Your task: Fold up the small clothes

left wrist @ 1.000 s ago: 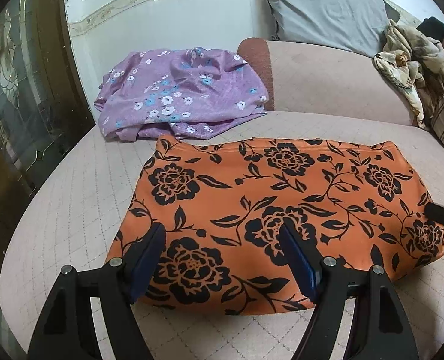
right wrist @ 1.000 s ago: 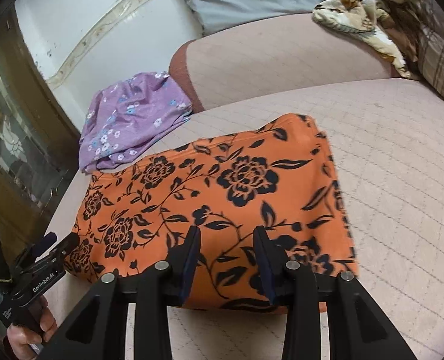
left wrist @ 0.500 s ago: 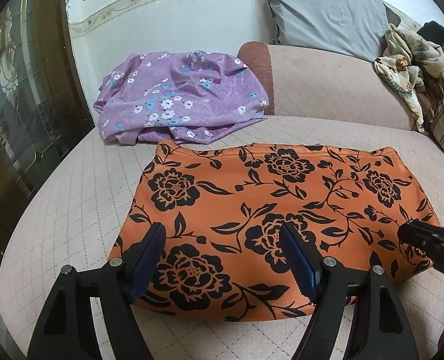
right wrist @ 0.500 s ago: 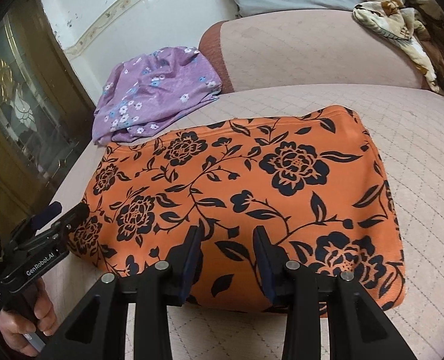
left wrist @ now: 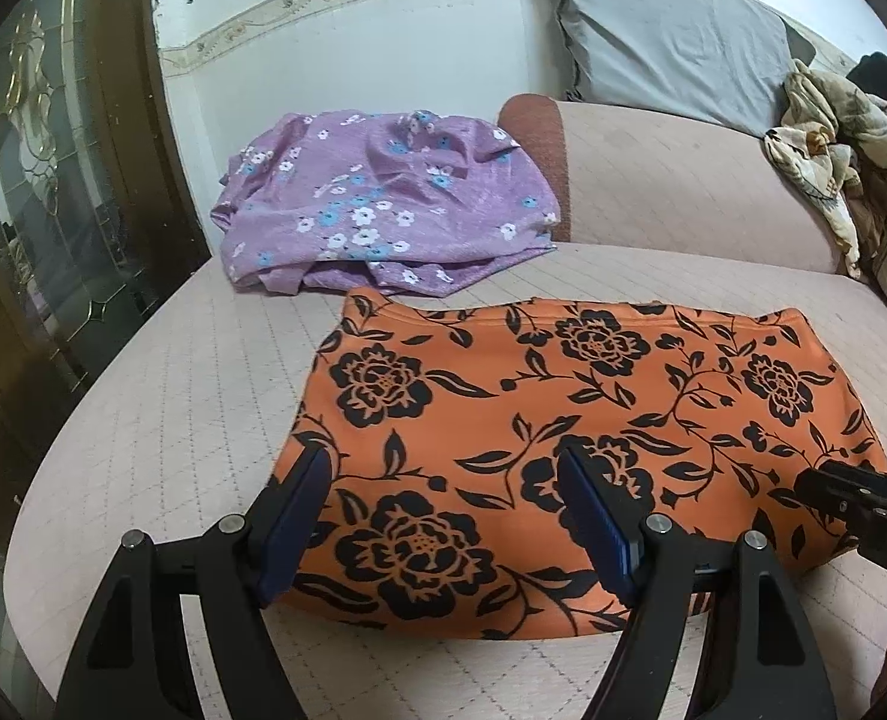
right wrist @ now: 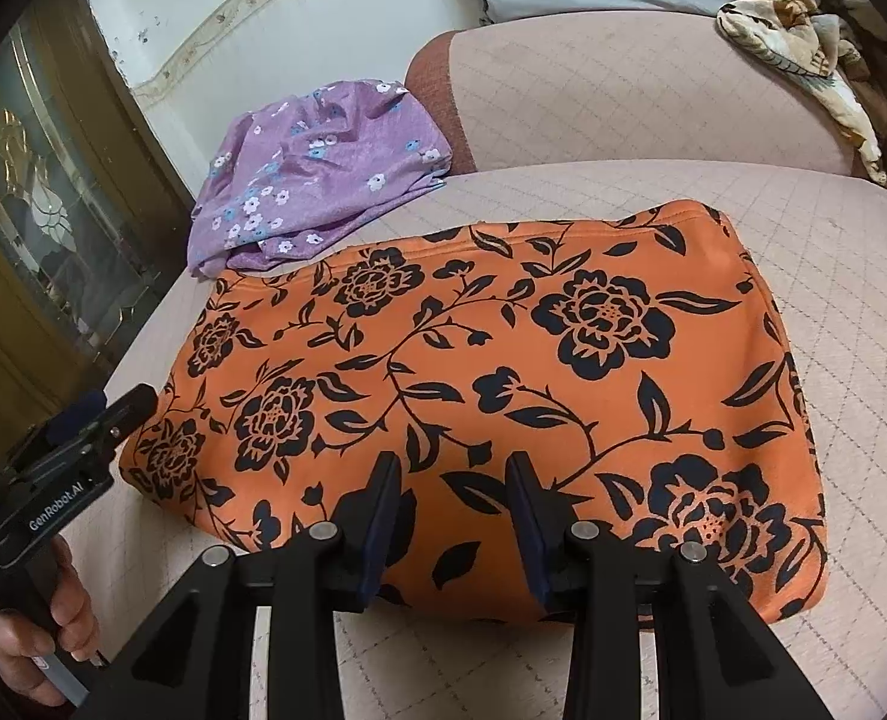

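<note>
Nearest the lenses, both grippers hang over the near hem of the orange floral garment point(left wrist: 563, 420): the left gripper point(left wrist: 443, 516) spread wide, the right gripper point(right wrist: 452, 516) parted more narrowly, neither gripping anything. Whether their tips touch the fabric cannot be told. That garment lies folded flat on the pink quilted sofa seat point(right wrist: 833, 228). Beyond it sits a crumpled purple flowered garment point(left wrist: 377, 210) (just beside its far left corner), then a grey pillow point(left wrist: 671, 42).

Matt orange cloth point(left wrist: 593, 396), quilted cushion point(left wrist: 173, 396)
</note>
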`<state>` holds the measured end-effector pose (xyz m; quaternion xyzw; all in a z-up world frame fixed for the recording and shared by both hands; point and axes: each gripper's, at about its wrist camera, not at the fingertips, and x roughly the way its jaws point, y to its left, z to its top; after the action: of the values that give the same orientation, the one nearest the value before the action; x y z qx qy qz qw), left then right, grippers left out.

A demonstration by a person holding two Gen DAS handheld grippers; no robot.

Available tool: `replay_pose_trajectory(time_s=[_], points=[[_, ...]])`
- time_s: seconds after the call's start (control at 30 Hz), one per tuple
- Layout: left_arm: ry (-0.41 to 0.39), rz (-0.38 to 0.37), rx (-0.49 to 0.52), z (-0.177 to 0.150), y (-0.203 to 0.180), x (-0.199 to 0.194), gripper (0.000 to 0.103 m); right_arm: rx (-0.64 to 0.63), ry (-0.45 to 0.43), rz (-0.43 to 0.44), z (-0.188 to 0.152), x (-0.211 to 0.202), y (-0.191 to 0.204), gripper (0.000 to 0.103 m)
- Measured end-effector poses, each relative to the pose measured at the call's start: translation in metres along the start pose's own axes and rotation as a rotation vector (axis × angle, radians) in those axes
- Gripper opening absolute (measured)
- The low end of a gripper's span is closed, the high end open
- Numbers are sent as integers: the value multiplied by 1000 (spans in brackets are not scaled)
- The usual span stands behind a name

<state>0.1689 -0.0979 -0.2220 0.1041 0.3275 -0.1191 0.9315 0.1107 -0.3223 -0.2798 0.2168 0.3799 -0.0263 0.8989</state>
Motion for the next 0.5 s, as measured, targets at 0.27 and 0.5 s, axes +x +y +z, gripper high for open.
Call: replay_pose_trajectory(time_s=[0.27,0.5], points=[[-13,26,2,-2,9,-10,78,-8,-4,8,-3,-2,4,40],[-18,34,0,-4,15,-17,78,-13,4,17,-6,-1,9,40]])
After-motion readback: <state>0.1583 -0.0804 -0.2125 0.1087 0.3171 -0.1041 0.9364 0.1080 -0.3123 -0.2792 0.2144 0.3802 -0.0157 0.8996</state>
